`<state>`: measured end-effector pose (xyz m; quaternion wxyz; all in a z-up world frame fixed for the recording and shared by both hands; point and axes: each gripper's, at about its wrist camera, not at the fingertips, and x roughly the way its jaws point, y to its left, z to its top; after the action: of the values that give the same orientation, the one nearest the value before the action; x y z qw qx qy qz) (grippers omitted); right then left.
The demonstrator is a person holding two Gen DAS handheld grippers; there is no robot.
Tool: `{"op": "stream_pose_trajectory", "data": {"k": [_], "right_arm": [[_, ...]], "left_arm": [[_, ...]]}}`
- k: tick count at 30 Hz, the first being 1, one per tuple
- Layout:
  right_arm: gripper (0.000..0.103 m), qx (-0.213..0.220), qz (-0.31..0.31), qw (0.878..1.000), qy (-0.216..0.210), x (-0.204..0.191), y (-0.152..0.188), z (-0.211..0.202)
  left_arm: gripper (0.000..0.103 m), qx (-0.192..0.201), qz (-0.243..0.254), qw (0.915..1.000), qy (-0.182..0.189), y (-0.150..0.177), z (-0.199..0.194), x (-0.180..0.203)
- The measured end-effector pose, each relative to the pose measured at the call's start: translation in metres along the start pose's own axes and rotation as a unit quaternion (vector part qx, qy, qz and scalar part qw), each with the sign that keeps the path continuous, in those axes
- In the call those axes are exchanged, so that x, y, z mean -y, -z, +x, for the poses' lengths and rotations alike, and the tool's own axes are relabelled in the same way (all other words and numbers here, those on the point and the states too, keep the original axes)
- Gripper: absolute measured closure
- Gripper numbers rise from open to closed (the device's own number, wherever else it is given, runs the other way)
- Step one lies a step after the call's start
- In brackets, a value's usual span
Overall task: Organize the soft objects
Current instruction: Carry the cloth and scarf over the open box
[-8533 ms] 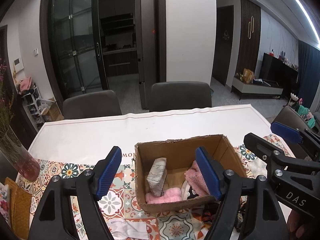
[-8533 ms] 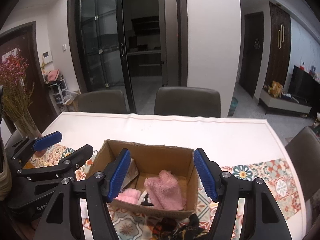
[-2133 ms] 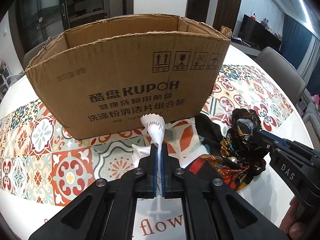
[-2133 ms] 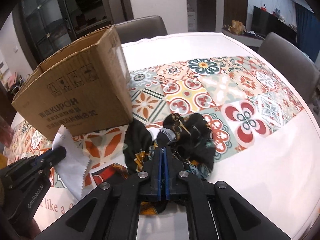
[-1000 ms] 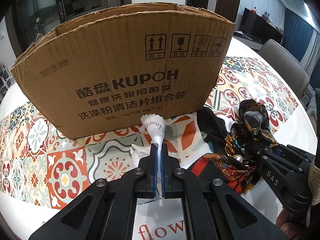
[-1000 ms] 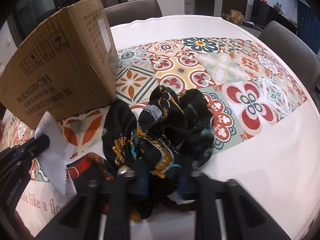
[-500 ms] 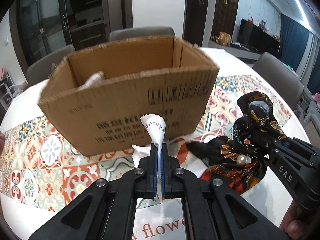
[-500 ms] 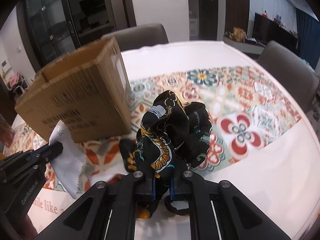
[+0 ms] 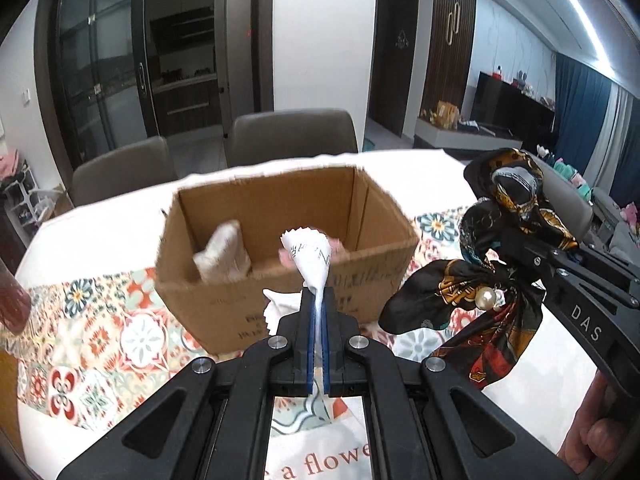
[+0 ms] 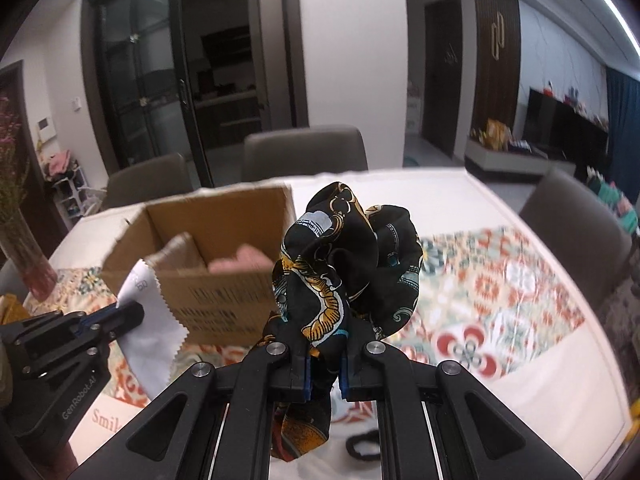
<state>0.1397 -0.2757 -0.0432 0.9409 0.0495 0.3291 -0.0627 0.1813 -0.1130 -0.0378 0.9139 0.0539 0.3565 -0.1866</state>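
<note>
Some soft items, a pale cloth and something pink (blurred), are already seen inside the cardboard box (image 9: pixel 280 256) on the bench (image 10: pixel 540 380). Two are left to be dropped in: a white pinked-edge cloth (image 9: pixel 310 256) is pinched in the closed jaws of the left gripper (image 9: pixel 316 336), and a black patterned scarf (image 10: pixel 348 264) is clamped by the right gripper (image 10: pixel 324 364), both held above the bench just short of the box.

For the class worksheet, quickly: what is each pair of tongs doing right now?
Left tongs: shut on the thin white cloth with zigzag edges.
Right tongs: shut on the black silky scarf with gold print.
</note>
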Motion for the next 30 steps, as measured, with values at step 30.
{"op": "stream_pose_trajectory", "data": {"k": [30], "right_arm": [[0.093, 0.052, -0.062, 0.994, -0.070, -0.056, -0.099, 0.000]], "left_arm": [[0.098, 0.041, -0.011, 0.9990, -0.012, -0.095, -0.017, -0.051]]}}
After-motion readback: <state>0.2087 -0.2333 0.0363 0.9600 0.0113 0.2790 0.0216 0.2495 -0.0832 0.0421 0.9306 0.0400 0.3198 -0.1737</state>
